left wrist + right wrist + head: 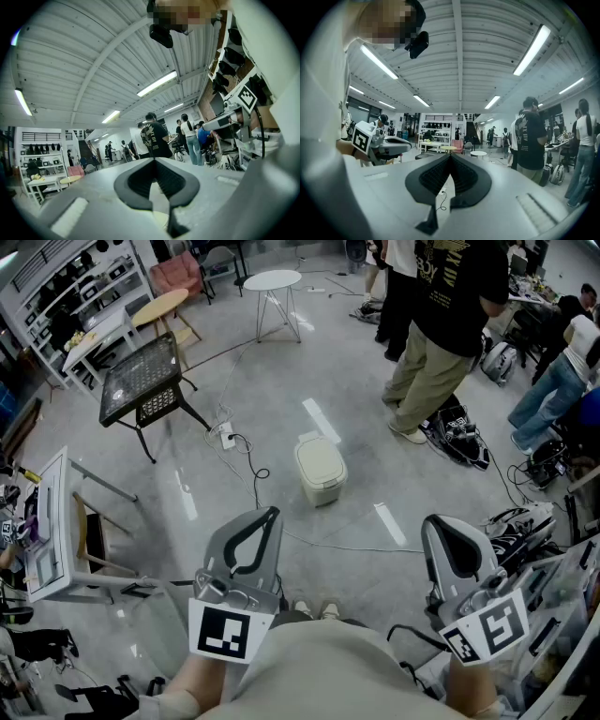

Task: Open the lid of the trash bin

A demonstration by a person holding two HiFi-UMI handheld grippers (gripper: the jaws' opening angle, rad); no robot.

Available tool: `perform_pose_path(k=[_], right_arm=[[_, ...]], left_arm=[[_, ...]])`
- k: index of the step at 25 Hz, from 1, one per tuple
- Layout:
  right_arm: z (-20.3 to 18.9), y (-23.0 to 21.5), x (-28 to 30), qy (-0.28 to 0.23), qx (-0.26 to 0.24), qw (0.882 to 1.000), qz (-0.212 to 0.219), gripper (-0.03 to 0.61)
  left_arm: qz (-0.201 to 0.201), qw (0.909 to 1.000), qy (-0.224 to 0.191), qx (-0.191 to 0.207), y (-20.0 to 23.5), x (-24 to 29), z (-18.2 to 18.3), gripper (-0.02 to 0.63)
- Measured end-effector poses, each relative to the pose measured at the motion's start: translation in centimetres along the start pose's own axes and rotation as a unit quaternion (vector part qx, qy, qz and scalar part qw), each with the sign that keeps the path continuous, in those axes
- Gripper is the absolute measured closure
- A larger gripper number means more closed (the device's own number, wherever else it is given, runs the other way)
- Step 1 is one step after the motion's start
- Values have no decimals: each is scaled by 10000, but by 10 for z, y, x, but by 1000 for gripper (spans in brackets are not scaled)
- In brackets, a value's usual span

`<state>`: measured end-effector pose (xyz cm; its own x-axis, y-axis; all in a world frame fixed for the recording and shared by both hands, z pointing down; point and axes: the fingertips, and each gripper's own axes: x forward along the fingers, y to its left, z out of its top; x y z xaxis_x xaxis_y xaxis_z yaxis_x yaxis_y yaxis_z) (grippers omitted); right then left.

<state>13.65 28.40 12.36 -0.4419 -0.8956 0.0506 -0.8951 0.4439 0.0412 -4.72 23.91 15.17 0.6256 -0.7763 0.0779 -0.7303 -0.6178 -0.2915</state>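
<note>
The trash bin (321, 469) is small and cream-coloured and stands on the grey floor ahead of me with its lid down. Both grippers are held up near my body, well short of the bin and tilted upward. My left gripper (273, 511) is shut with nothing in it, and its black pads meet at the tip (153, 160). My right gripper (429, 520) is also shut and empty, its pads closed together (450, 155). Each gripper view shows mostly ceiling and the room. The bin is not clearly visible in either.
A power strip with cables (226, 435) lies left of the bin. A black mesh table (142, 381) and a white desk (52, 531) stand at left, and a round white table (272, 279) at the back. A person (441, 334) and bags (459, 432) are at right.
</note>
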Motion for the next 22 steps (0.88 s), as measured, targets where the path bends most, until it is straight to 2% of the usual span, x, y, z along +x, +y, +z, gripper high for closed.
perform_pose_path(k=[3, 7, 22], right_arm=[[-2, -1, -5, 23, 28, 10000, -3, 575], [-3, -1, -10, 10, 93, 10000, 8, 575], [-10, 3, -21, -57, 245, 9996, 130, 575]], left_arm=[[46, 10000, 52, -58, -2, -2, -2, 611], [152, 9992, 172, -329, -1, -10, -8, 611], [160, 9997, 176, -110, -16, -17, -5, 611]])
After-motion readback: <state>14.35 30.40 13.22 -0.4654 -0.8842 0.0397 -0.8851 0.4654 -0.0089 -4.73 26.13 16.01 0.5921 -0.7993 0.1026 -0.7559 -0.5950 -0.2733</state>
